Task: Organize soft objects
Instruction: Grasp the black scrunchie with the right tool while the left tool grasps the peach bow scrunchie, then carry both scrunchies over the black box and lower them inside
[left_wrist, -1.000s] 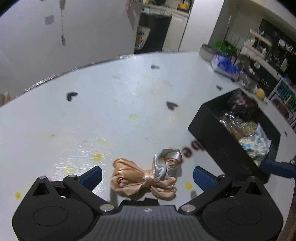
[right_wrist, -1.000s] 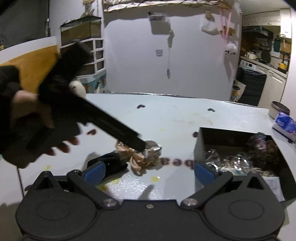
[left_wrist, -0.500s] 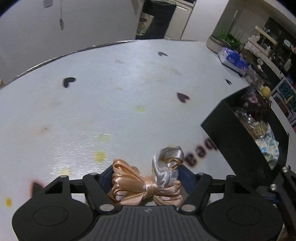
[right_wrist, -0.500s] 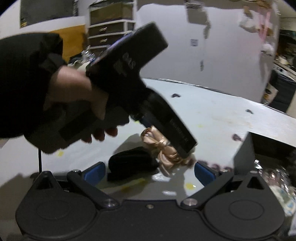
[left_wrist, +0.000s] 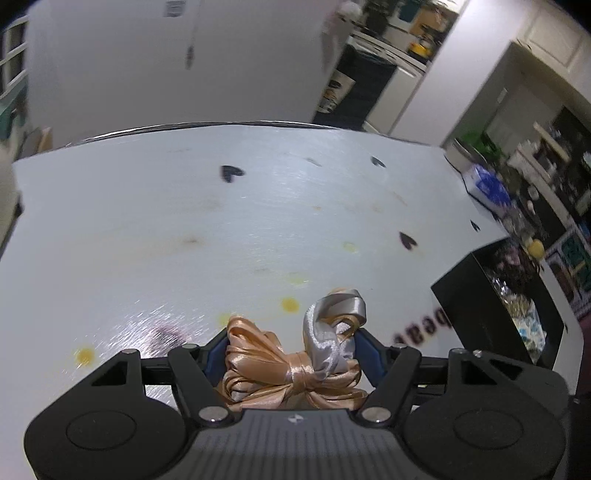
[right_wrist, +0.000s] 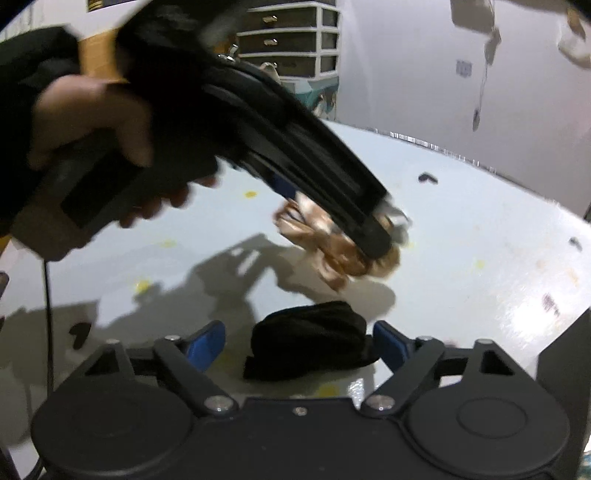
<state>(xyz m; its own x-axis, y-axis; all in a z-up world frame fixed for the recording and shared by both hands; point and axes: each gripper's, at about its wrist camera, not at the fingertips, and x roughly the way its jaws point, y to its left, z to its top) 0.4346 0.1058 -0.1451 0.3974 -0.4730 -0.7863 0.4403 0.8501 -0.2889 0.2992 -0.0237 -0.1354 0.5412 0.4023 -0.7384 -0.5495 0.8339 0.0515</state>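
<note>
My left gripper (left_wrist: 290, 349) is shut on a peach and silver satin ribbon bow (left_wrist: 295, 362) and holds it above the white table (left_wrist: 221, 229). In the right wrist view the bow (right_wrist: 332, 247) hangs blurred from the left gripper (right_wrist: 376, 236), clear of the table. My right gripper (right_wrist: 299, 341) is open, with a black folded cloth (right_wrist: 310, 339) lying on the table between its blue fingertips. The black box (left_wrist: 491, 310) with several soft items stands at the right.
A corner of the black box (right_wrist: 565, 343) shows at the right edge of the right wrist view. A blue packet (left_wrist: 487, 188) lies near the table's far right edge. The hand holding the left gripper (right_wrist: 92, 118) fills the upper left there.
My left gripper closed on the bow and lifted it off the table. My right gripper moved left and closer, so the black cloth now lies between its open fingers.
</note>
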